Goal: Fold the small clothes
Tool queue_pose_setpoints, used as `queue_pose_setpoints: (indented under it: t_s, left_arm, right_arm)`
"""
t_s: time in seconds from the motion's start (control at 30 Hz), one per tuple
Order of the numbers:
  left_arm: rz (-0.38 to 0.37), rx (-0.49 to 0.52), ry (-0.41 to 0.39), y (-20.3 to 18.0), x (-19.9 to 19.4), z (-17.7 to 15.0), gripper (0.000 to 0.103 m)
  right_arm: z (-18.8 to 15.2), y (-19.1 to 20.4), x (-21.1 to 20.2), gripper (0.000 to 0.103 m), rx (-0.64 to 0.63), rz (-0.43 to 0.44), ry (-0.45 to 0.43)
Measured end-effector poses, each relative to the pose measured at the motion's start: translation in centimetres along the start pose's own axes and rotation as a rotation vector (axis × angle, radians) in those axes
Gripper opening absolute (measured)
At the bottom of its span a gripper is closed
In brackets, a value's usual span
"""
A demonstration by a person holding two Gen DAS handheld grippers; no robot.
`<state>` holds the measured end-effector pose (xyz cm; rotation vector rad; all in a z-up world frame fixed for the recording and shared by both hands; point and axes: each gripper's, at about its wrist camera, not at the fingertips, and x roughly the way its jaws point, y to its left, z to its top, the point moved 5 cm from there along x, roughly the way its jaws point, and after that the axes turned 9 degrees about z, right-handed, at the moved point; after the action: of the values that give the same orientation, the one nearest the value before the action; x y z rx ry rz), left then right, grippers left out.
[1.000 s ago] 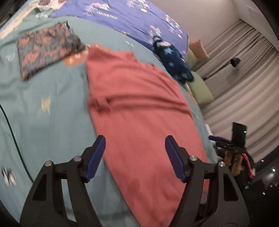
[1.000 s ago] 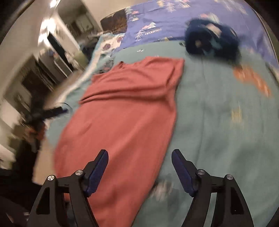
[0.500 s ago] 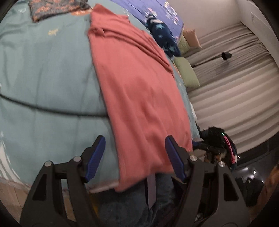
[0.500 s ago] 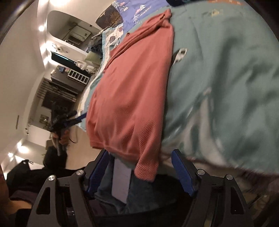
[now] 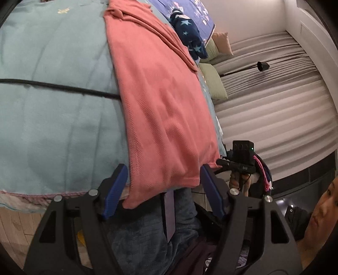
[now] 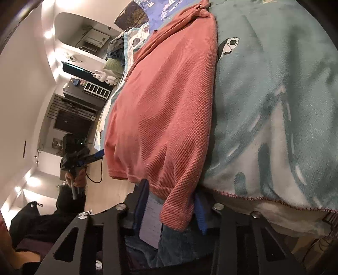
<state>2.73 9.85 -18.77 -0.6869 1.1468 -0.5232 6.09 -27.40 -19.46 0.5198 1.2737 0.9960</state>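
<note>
The teal fleece blanket covers the bed, and the long salmon-red waffle-knit garment lies lengthwise on it, its near hem hanging over the bed's edge (a corner droops lowest). A thin black cable crosses the blanket and runs under the garment's side. Beyond it sits a crumpled navy star-print garment on a purple printed sheet.

A second ago both cameras looked down the garment from above; now they sit low at the hem.

The left gripper has its blue-padded fingers spread, bracketing the hem without pinching it. The right gripper has narrowed from its earlier wide spread; its pads flank the hanging corner, but I cannot tell whether they clamp it.

The white label behind the hem bears print too small to read.
</note>
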Motion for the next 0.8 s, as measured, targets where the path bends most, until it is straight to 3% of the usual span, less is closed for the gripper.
queue_pose_setpoints:
  t_s: [0.07, 0.1, 0.13, 0.17, 0.23, 0.53, 0.63, 0.8]
  left_arm:
    - [-0.025, -0.024, -0.006, 0.3, 0.4, 0.3, 0.07]
    - [-0.049, -0.046, -0.011, 0.5, 0.5, 0.4, 0.063]
    - [-0.067, -0.064, -0.008, 0.7, 0.7, 0.5, 0.046]
    - [-0.069, -0.082, 0.008, 1.0, 1.1, 0.5, 0.038]
    - [-0.051, -0.095, 0.02, 1.4, 1.7, 0.3, 0.009]
    - [-0.009, -0.065, -0.071, 0.5, 1.1, 0.1, 0.005]
    - [-0.035, -0.068, -0.083, -0.2, 1.0, 1.1, 0.005]
    - [-0.019, -0.047, -0.078, -0.8, 1.3, 1.5, 0.005]
  right_arm:
    - [0.4, 0.1, 0.3, 0.031, 0.002, 0.005, 0.0]
    - [0.4, 0.1, 0.4, 0.026, 0.0, 0.004, 0.001]
    - [0.6, 0.2, 0.6, 0.021, -0.005, -0.003, 0.003]
    - [0.5, 0.2, 0.6, 0.019, -0.008, -0.01, 0.007]
    - [0.4, -0.1, 0.6, 0.009, -0.007, -0.018, 0.006]
    - [0.1, 0.4, -0.1, 0.005, -0.028, 0.0, -0.043]
    - [0.5, 0.6, -0.3, 0.004, -0.027, 0.042, -0.066]
    - [0.6, 1.1, -0.2, 0.004, -0.055, 0.041, -0.072]
